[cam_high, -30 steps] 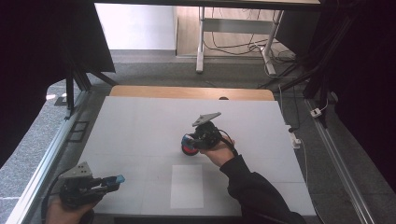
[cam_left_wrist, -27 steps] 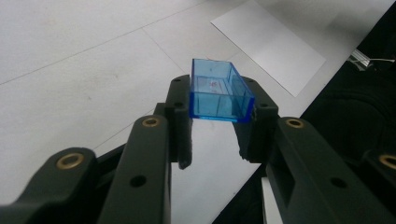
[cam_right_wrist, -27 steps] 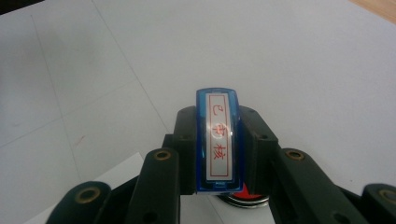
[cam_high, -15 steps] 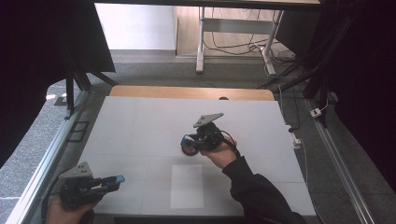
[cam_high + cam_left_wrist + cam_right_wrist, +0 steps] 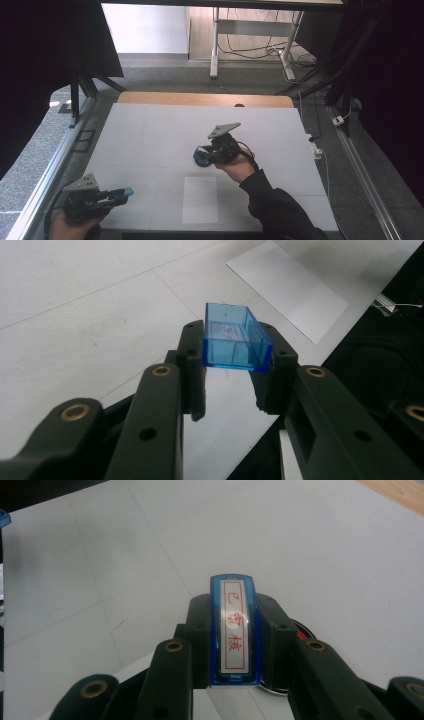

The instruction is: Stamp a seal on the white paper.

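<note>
Two grippers, each clamping a blue piece over the desk.

The right gripper (image 5: 204, 156) is gripping a blue stamp (image 5: 234, 630) near the desk's (image 5: 150, 130) middle, now covering the red pad (image 5: 299, 630) that was showing a second ago. The left gripper (image 5: 120, 194) is staying at the near left corner, jaws closed on a clear blue cap (image 5: 234, 337).

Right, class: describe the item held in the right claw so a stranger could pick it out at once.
Find the white table, then the right claw near its middle. Clamped between its jaws is a blue stamp with a white label of red characters, unlike the clear blue cap in the left claw.
</note>
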